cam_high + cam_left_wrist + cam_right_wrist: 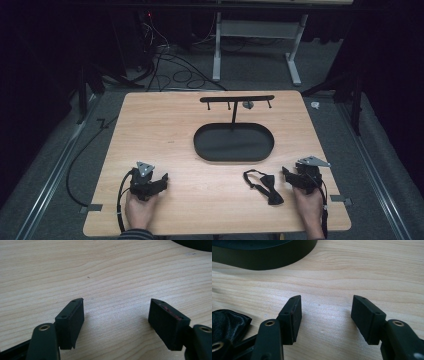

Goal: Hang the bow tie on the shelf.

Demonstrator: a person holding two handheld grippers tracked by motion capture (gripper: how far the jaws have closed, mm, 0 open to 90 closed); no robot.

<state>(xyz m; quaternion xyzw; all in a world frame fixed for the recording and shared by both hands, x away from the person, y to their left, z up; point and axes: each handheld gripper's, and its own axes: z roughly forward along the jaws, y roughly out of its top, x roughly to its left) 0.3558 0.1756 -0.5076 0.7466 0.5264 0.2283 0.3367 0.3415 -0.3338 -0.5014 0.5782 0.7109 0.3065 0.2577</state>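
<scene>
Both grippers, left gripper (161, 181) and right gripper (286, 173), are rested at the near table (165, 125) edge, jaws spread wide, empty. Bow tie (263, 186) is seen just left of the right gripper, near of the black tray stand (234, 142). Pick-up judged not yet begun; leftward reach needed next.

A dim lab or recording studio, set up for a staged tabletop trial. A pale wood-grain tabletop (165, 130) stands on grey carpet (45, 165), ringed by black curtains (395, 75) to the left and right. Loose black cables (172, 67) snake across the floor at the far side, near a white-legged metal desk frame (257, 47). A small red indicator light (148, 15) glows on dark equipment at the far left. Grey tape tabs (94, 207) mark the table's near edges.
</scene>
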